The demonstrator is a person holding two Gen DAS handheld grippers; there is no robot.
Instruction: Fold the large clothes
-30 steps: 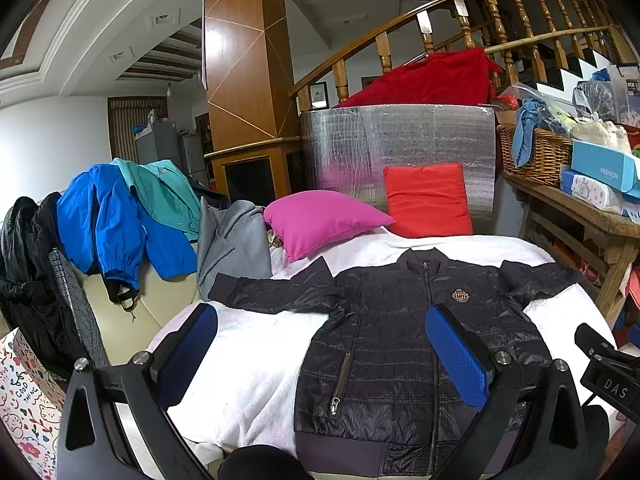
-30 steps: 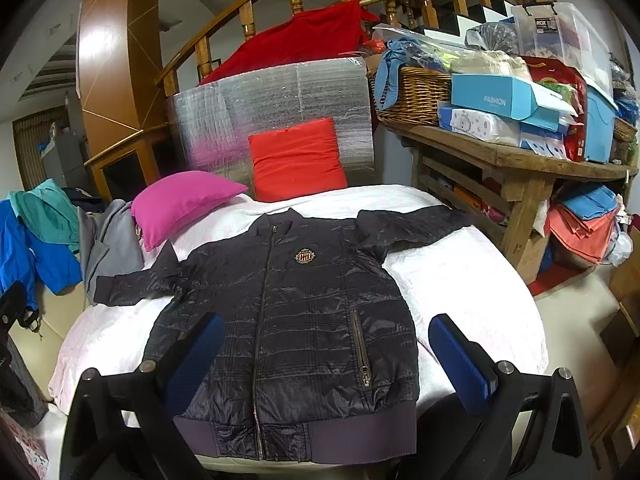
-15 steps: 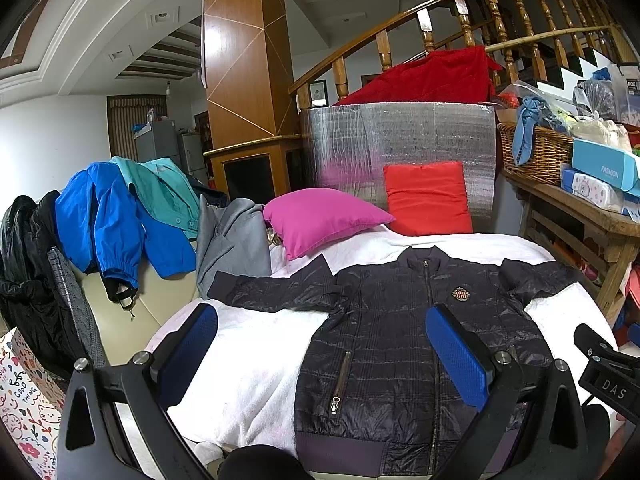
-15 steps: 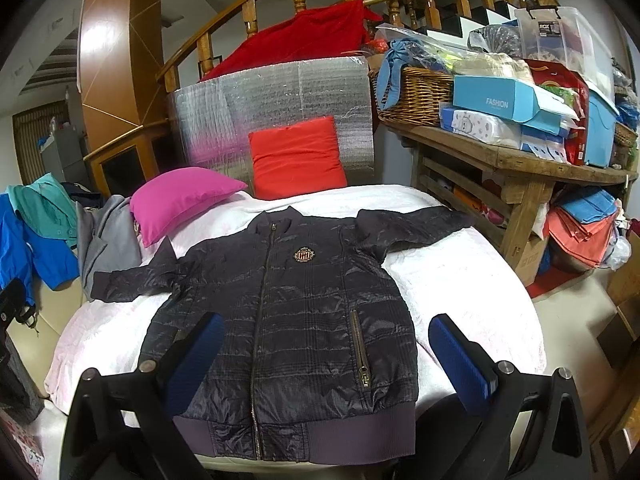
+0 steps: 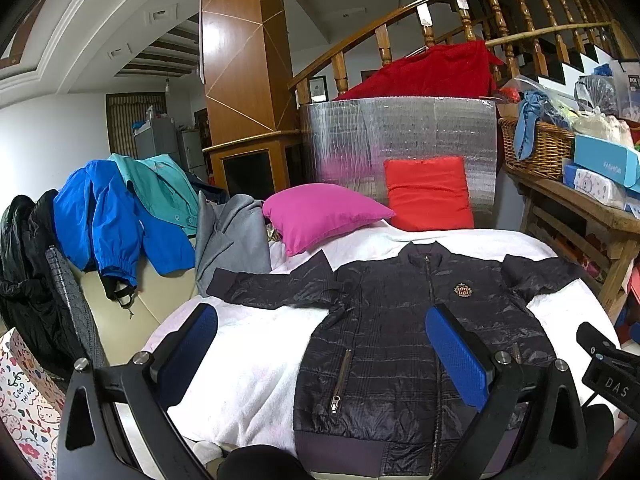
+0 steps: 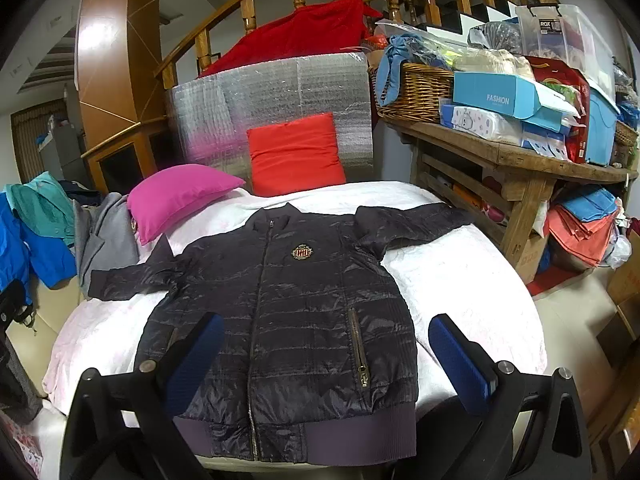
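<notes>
In the left wrist view, the far left is crowded: a black coat (image 5: 24,280) runs off the frame edge, and a printed paper bag (image 5: 24,404) at lower left is half hidden by the left gripper (image 5: 320,356). Its blue ribbed pads stand wide apart, released, holding nothing. Above them a blue windbreaker (image 5: 104,224) and a grey garment (image 5: 232,240) drape over a cream sofa back.

At centre the dark quilted jacket (image 5: 400,340) lies flat, front up and zipped, on a white fleecy cover (image 5: 256,364), sleeves spread to both sides. Its shiny fabric is stitched in horizontal bands, with a ribbed hem and a small round chest badge. The hem's lower edge is cut off by the gripper body. A magenta pillow (image 5: 324,216) and a red cushion (image 5: 428,194) sit behind it, against a silver foil panel (image 5: 400,136).

In the right wrist view the jacket (image 6: 296,312) fills the middle; the right gripper (image 6: 324,364) hangs over its hem, fingers parted wide and empty. At right, a rough wooden table (image 6: 520,160) carries a wicker basket (image 6: 416,92) and a blue carton (image 6: 504,98); the stacked items beyond blur together.
</notes>
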